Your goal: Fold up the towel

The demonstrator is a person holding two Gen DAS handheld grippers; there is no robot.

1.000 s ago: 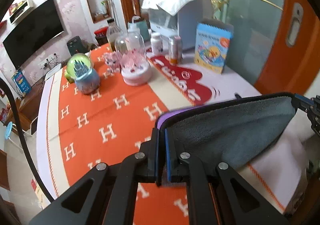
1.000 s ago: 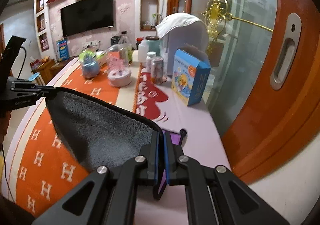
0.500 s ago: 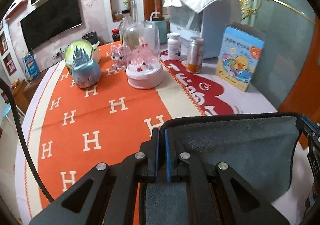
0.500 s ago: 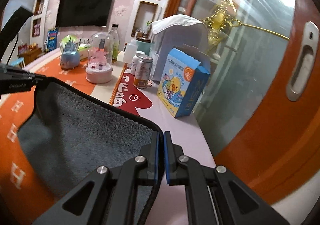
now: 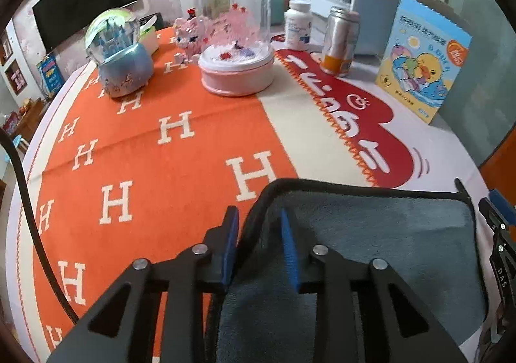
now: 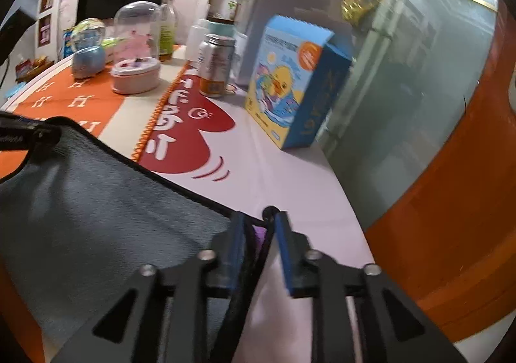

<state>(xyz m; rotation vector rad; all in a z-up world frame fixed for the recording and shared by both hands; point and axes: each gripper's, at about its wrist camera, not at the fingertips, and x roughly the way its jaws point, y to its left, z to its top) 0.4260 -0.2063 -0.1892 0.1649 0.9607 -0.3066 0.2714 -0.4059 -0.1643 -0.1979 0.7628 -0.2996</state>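
Note:
The grey towel (image 5: 380, 240) with a black hem lies folded on the table, its far edge flat on the cloth; it also shows in the right wrist view (image 6: 96, 201). My left gripper (image 5: 259, 234) is open, its blue pads either side of the towel's far left corner. My right gripper (image 6: 258, 234) is open at the far right corner, where a purple underside shows between the pads. The right gripper's tip shows at the right edge of the left wrist view (image 5: 496, 221).
On the orange H-patterned tablecloth (image 5: 145, 153) stand a pink glass-domed ornament (image 5: 235, 40), a blue snow globe (image 5: 119, 53), a can (image 5: 338, 40), a white bottle (image 5: 298, 24) and a blue duck box (image 5: 422, 63). An orange door (image 6: 467, 201) is close on the right.
Both grippers moved forward and down, laid the towel's held edge on the table, and opened, letting go of the corners.

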